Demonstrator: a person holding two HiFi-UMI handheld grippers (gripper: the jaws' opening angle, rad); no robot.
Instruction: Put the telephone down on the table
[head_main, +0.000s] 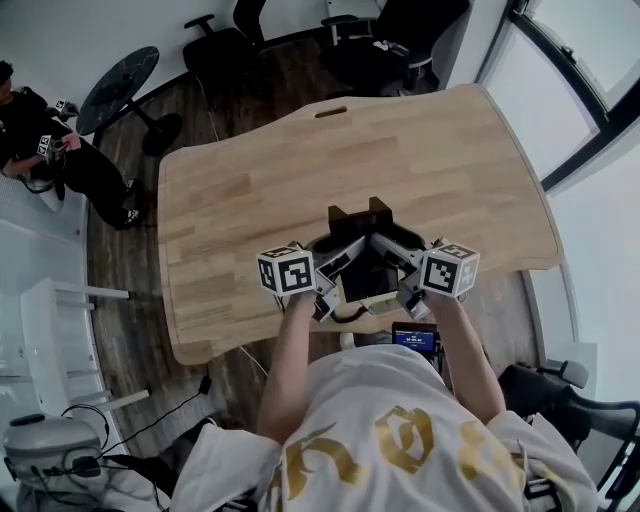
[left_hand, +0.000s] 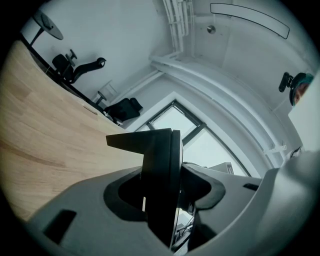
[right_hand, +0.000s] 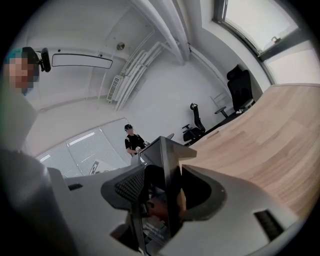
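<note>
**A:** Where is the black angular plastic telephone (head_main: 365, 272)?

**B:** It is over the near edge of the pale wooden table (head_main: 250, 190), between the two claws. No view shows whether its underside touches the wood.

**A:** And the claws themselves?

**B:** The grey left gripper (head_main: 335, 268) is clenched on the telephone's left side, and the grey right gripper (head_main: 400, 265) on its right side. Each gripper view shows a thin black panel of the telephone standing edge-on between the jaws, with the pads against it.

**A:** How does the person hold them?

**B:** Both forearms (head_main: 290, 360) reach forward from a white shirt with gold print (head_main: 400, 420). The marker cubes (head_main: 287, 270) face up toward the head camera. The grippers point toward the far side, angled in toward each other.

**A:** What is hard to make out?

**B:** The grippers cover most of the telephone. Only its dark screen and a black wedge-shaped piece on its far side show. A small device with a lit blue screen (head_main: 414, 338) shows just below the near table edge, partly hidden by the right arm. At the far left, a seated person in black (head_main: 40, 140) is cut off by the frame, near a round dark side table (head_main: 120, 85). Black office chairs (head_main: 385, 40) stand beyond the table's far edge.
</note>
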